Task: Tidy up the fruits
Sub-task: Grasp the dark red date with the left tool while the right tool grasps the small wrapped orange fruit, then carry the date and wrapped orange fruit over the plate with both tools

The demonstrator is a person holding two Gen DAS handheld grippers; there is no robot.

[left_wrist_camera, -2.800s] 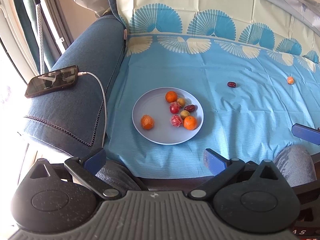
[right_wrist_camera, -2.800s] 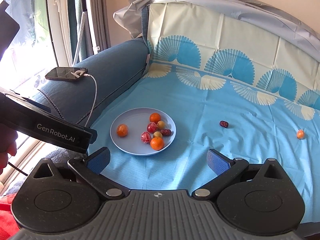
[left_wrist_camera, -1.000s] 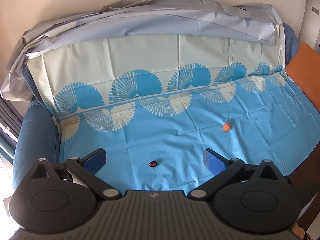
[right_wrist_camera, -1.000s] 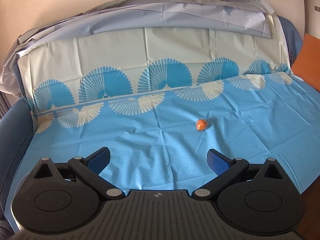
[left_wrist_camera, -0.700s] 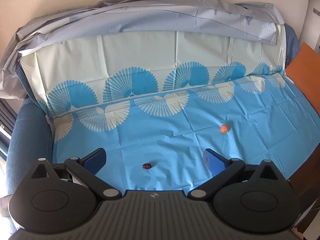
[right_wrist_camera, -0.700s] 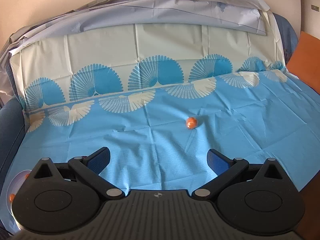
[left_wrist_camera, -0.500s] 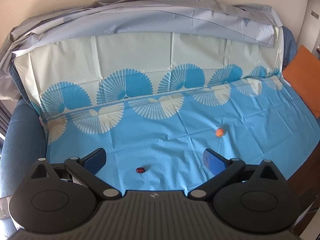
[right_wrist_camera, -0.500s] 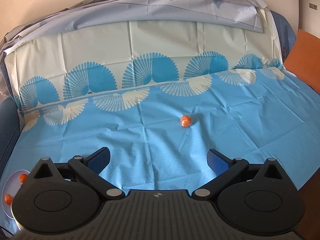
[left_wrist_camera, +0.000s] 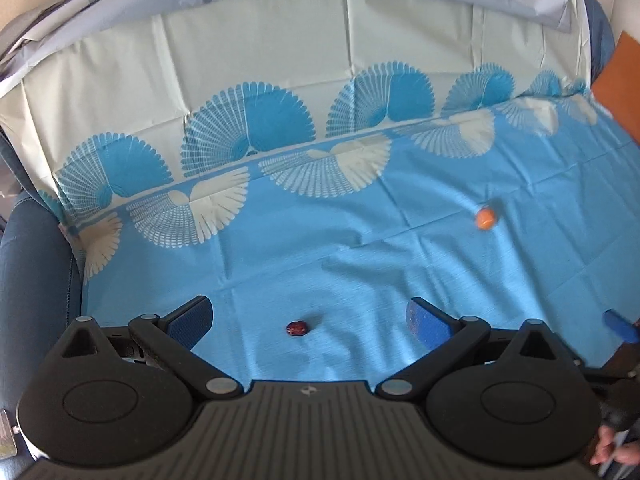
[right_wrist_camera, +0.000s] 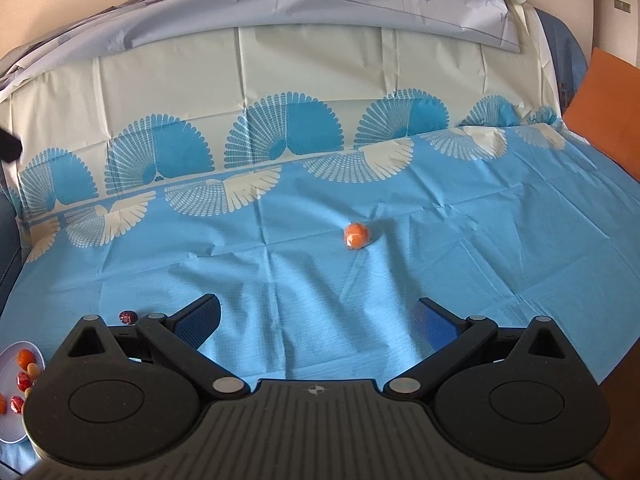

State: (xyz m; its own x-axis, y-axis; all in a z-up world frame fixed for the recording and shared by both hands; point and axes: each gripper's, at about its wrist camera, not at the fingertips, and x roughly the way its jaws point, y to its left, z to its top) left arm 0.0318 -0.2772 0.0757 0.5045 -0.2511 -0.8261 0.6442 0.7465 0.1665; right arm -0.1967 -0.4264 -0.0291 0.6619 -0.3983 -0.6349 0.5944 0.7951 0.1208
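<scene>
Since a few seconds ago I have swung both claws off the plate (right_wrist_camera: 12, 364) and toward the right stretch of the sofa cover (left_wrist_camera: 360, 264), where two fruits lie loose. In the last half second the date (left_wrist_camera: 297, 328) has slid to sit between my left claw's (left_wrist_camera: 308, 318) fingers, near their tips, and the orange (right_wrist_camera: 356, 235) now lies nearly straight ahead of my right claw (right_wrist_camera: 318, 318), farther off. I judge this to mean the plate's load is done for now and these two strays are next. Both claws are spread wide, released, holding nothing and touching nothing. The date rests on the cover, near; the orange lies well apart, to its far right; the plate with the gathered fruit sits at the near left edge.
</scene>
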